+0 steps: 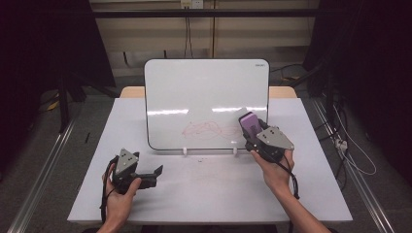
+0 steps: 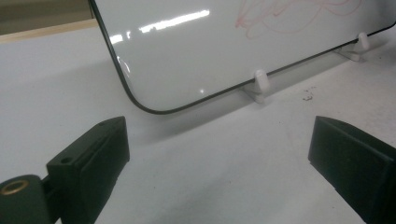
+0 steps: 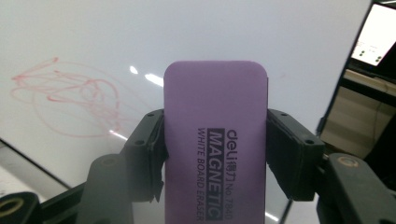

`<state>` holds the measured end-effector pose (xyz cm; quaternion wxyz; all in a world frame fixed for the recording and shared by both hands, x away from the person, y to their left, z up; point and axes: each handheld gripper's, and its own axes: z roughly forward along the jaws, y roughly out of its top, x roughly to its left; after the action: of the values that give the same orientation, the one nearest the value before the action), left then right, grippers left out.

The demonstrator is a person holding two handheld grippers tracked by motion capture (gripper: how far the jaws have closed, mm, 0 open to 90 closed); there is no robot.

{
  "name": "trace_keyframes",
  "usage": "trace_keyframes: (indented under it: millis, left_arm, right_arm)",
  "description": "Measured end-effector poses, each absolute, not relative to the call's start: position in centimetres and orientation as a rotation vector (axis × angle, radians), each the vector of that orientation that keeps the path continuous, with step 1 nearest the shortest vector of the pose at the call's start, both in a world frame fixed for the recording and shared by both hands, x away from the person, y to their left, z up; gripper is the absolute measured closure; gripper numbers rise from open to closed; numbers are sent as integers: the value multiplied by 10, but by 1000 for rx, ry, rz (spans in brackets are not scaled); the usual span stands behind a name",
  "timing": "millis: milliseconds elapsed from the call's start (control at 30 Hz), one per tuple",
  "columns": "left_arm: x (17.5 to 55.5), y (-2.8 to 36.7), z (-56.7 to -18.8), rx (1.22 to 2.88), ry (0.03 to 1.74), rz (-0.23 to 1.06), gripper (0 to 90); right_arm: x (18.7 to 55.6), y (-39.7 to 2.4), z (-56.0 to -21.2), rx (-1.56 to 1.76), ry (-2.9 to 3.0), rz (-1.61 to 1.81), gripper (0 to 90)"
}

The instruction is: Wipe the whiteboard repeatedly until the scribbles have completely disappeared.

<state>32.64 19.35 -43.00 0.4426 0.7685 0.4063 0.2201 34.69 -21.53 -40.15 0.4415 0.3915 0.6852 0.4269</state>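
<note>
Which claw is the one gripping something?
The right claw, shut on the purple eraser at the whiteboard. The left claw stands open over the table.

White tabletop (image 1: 209, 194) fills centre and lower frame. Whiteboard (image 1: 194, 92) stands at upper centre on two small white clips (image 1: 185, 151), red scribble (image 1: 206, 130) low on its face. Tiny dark crumbs (image 2: 307, 97) before clips.

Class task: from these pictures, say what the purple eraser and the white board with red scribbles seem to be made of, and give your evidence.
Purple rectangular eraser: likely matte plastic or dense foam; its face is even, unglossy, with printed lettering. White rounded-corner board with red scribbles: probably a glossy coated panel with a thin dark rim; it mirrors the ceiling lights as bright streaks. Small white feet: seemingly plastic.
</note>
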Motion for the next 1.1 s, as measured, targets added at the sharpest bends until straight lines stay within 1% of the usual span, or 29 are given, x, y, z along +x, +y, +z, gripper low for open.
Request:
trace_keyframes:
  millis: [133, 567, 767, 1100]
  left_arm:
    - [327, 195, -430, 1900, 1014, 546, 51]
    - [328, 195, -431, 1897, 1008, 538, 51]
    - [329, 196, -431, 1901, 1013, 537, 51]
    - [330, 197, -432, 1893, 1024, 531, 51]
  right_arm:
    - [353, -216, -399, 932, 1712, 967, 416]
    - [377, -217, -398, 960, 1739, 866, 416]
    - [386, -209, -407, 937, 1746, 804, 417]
    - [385, -202, -415, 895, 1743, 778, 417]
